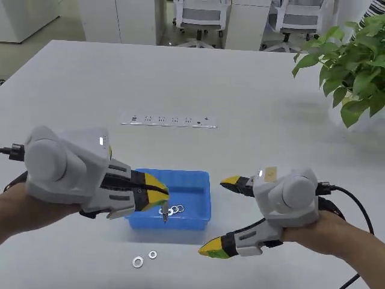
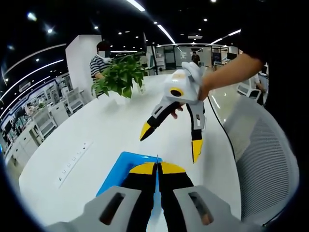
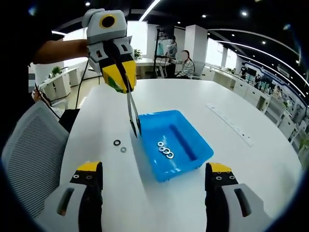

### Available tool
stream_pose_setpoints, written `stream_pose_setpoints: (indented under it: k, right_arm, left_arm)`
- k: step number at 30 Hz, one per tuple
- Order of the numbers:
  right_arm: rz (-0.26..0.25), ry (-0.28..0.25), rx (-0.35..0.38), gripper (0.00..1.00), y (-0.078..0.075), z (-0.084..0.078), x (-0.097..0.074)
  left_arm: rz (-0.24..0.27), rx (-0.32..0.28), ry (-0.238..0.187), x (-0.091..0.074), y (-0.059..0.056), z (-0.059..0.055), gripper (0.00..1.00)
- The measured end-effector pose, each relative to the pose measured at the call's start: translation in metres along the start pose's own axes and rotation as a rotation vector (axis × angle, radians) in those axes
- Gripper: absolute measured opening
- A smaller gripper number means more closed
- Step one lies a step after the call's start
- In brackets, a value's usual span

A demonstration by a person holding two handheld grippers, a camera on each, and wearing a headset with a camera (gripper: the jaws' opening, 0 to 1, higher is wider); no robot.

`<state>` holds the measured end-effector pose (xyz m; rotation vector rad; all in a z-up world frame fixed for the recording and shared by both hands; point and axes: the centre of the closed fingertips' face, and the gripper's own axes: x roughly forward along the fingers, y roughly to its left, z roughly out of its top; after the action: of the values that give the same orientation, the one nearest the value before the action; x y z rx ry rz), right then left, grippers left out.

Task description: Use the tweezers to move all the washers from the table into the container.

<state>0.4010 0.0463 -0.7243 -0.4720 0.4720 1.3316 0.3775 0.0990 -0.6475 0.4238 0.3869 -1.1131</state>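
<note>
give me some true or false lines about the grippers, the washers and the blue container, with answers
1. The left gripper is shut on the tweezers. True.
2. The right gripper is shut. False: its jaws stand wide apart and hold nothing.
3. Two loose washers lie on the table, outside the container. True.
4. The container is empty. False: a row of washers lies in it.
</note>
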Motion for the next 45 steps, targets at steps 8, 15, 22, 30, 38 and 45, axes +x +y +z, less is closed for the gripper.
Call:
stream_pose_setpoints:
  k: [8, 15, 22, 30, 38, 45]
  right_arm:
    - [-0.017, -0.013, 0.023, 0.97, 0.003, 0.0, -0.005]
    - [-0.017, -0.022, 0.029, 1.0, 0.011, -0.003, -0.008]
    - [-0.021, -0.029, 0.047, 1.0, 0.017, -0.006, -0.013]
    - [-0.014, -0.013, 0.055, 1.0, 0.025, -0.012, -0.012]
    - [-0.011, -0.009, 0.06, 1.0, 0.029, -0.014, -0.012]
    - [-0.014, -0.001, 0.066, 1.0, 0.031, -0.018, -0.013]
  left_arm:
    - [-0.005, 0.001, 0.005, -0.001, -0.006, -0.006, 0.05]
    - [-0.005, -0.008, 0.007, -0.002, -0.011, -0.013, 0.05]
    - [-0.006, -0.019, 0.012, -0.006, -0.015, -0.019, 0.05]
    - [-0.005, -0.034, 0.02, -0.008, -0.02, -0.028, 0.05]
    - [-0.006, -0.046, 0.024, -0.006, -0.024, -0.035, 0.05]
    - [-0.006, -0.055, 0.019, -0.002, -0.025, -0.042, 0.05]
